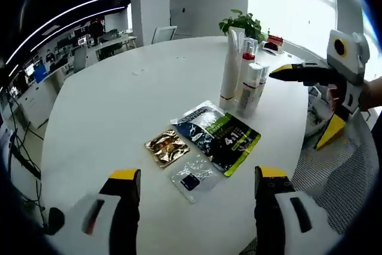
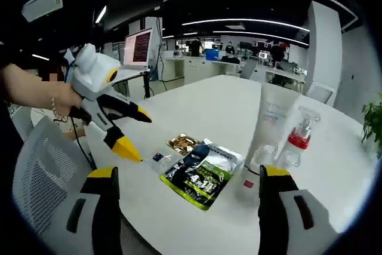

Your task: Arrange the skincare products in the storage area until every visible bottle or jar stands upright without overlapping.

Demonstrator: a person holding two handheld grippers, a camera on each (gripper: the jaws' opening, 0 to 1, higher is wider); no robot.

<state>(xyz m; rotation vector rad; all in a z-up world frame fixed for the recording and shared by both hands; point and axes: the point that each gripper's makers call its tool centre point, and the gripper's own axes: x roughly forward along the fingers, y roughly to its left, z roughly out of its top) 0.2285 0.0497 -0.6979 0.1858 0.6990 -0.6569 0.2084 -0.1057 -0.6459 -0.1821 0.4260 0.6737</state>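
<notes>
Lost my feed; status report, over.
Left gripper open, empty. Right gripper open, empty, close to the bottles, all upright. Flat sachets lie beside them.

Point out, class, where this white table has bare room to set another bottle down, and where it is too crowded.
The white table is bare over the wide stretch beyond the gold sachet, away from the upright tubes. It is crowded where the green-and-black pouch, the gold sachet and the clear packet lie overlapping, right beside the tubes.
</notes>
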